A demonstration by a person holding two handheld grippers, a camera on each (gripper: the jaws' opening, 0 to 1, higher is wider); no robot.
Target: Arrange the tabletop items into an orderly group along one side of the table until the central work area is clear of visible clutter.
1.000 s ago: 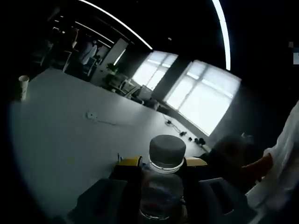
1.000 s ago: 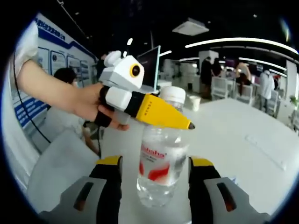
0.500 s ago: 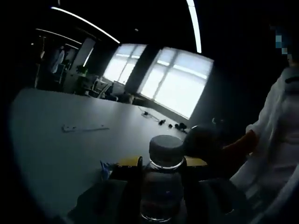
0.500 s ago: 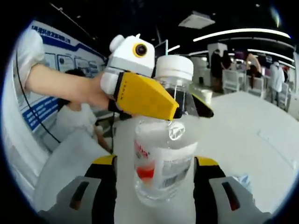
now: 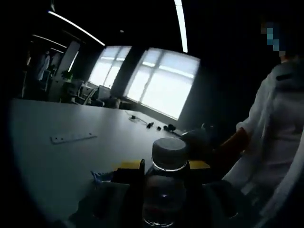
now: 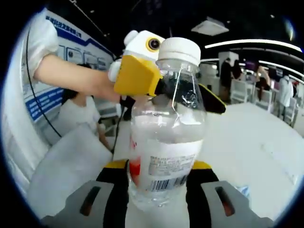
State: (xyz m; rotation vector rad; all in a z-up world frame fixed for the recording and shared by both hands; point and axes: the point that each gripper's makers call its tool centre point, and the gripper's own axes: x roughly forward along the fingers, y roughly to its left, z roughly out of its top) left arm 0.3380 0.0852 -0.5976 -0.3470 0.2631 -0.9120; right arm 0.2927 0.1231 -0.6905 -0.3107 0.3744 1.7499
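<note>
Both claws are meeting on one clear plastic water bottle that is being held up above the white desk. The left claw is pinching it just under the white screw cap; the right claw is hugging the lower body, its jaws pressing the labelled wall on either side.

To do this handover well, one claw should be letting go only once the other has a firm hold. The neck is probably the stiffer place to hold, while the thin ribbed wall will likely dent under squeeze. The smooth, rounded bottle is partly full, so keeping it upright matters before setting it near a desk edge, away from the flat strip lying on the desk.
</note>
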